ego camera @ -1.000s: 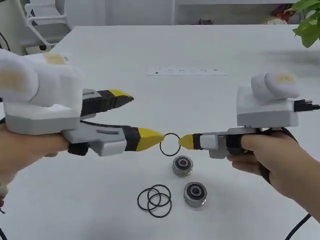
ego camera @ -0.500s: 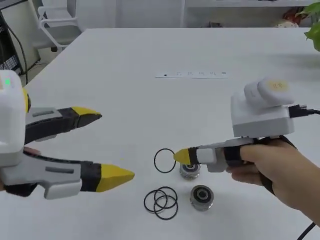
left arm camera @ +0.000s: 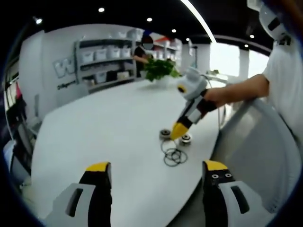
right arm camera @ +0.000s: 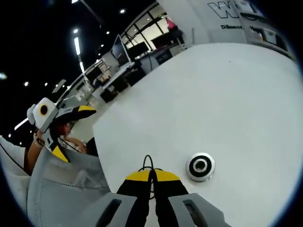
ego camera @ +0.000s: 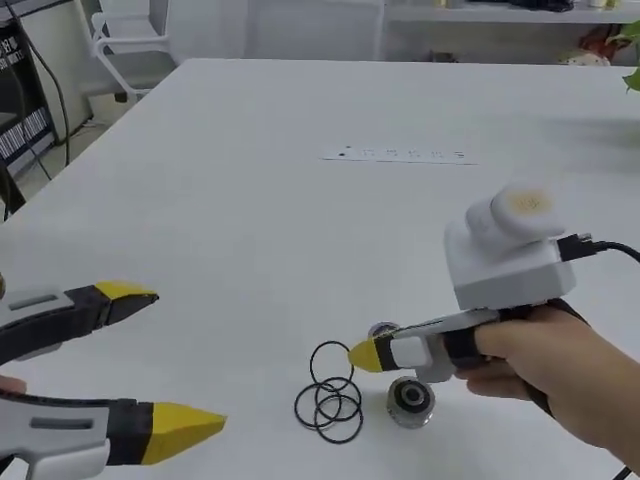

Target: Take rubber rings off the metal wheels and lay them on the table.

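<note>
On the table, two metal wheels and loose rubber rings lie beside the right gripper, which pinches one ring; the left gripper stands wide.

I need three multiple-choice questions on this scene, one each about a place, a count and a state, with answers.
1. Where does the pile of loose rings lie? A. on the table, left of the nearer wheel; B. on a shelf; C. on top of a wheel.
2. How many metal wheels are on the table? A. one; B. two; C. four.
3. The right gripper is: A. wide open; B. shut on a rubber ring; C. shut on a wheel.
Key: 1 A, as the head view shows; 2 B, a second wheel sits behind the gripper; 3 B, its fingers pinch the ring.
</note>
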A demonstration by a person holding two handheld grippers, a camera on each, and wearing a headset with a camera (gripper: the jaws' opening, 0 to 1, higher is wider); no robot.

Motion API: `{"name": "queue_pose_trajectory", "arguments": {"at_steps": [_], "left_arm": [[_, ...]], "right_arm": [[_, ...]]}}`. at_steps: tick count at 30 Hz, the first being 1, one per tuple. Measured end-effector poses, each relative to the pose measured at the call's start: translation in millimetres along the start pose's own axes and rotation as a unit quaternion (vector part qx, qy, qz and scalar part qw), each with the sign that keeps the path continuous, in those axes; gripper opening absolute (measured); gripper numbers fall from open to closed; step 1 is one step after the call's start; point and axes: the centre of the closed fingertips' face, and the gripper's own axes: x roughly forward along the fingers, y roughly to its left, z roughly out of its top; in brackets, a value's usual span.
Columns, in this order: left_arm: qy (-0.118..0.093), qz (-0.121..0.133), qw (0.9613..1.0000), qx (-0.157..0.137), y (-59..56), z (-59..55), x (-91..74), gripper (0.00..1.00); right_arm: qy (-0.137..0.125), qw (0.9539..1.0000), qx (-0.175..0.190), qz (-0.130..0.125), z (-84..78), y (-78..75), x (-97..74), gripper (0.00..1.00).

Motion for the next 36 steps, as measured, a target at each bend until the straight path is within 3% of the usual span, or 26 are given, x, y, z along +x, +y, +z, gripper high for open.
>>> {"name": "queue_pose_trajectory", "arguments": {"at_steps": [9,21,27,36], "left_arm": [[0.004,0.0,0.9998,-0.017,-2.9,-9.2,3.0,0.79],[-0.003,0.003,0.9997,-0.026,-2.8,-9.1,3.4,0.79],[-0.006,0.005,0.9996,-0.027,-2.3,-8.5,3.1,0.79],[-0.006,0.007,0.9996,-0.028,-2.5,-8.5,3.2,0.78]], "right_arm": [[0.029,0.9995,0.007,-0.011,-13.2,-8.4,2.6,0.0],[0.046,0.9987,0.006,-0.023,-18.9,-13.0,1.8,0.0],[0.061,0.9972,-0.022,-0.038,-23.0,-15.9,3.6,0.0],[0.063,0.9952,-0.055,-0.051,-20.8,-16.6,4.3,0.03]]}}
